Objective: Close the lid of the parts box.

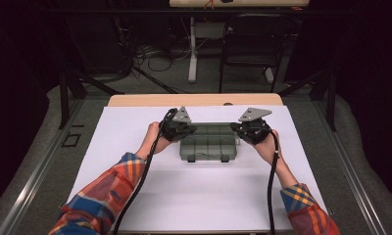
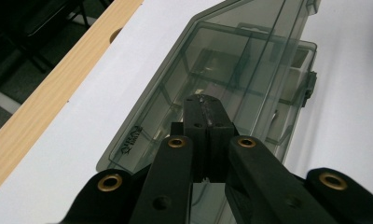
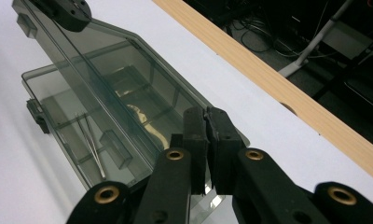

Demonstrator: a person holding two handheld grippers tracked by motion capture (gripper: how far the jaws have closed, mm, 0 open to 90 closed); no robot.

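Smoky translucent plastic compartment box (image 1: 208,147), mid-tabletop toward the far edge: left gripper (image 2: 206,112) and right gripper (image 3: 207,123) each pinched closed on its lid (image 2: 250,51) ends; judged best moved evenly together.

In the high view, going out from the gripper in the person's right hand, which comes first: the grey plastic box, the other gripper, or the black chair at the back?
1. The grey plastic box: right beside the right gripper, at its left.
2. The left gripper: across the box, at its far end.
3. The black chair: on the floor beyond the table's far edge.
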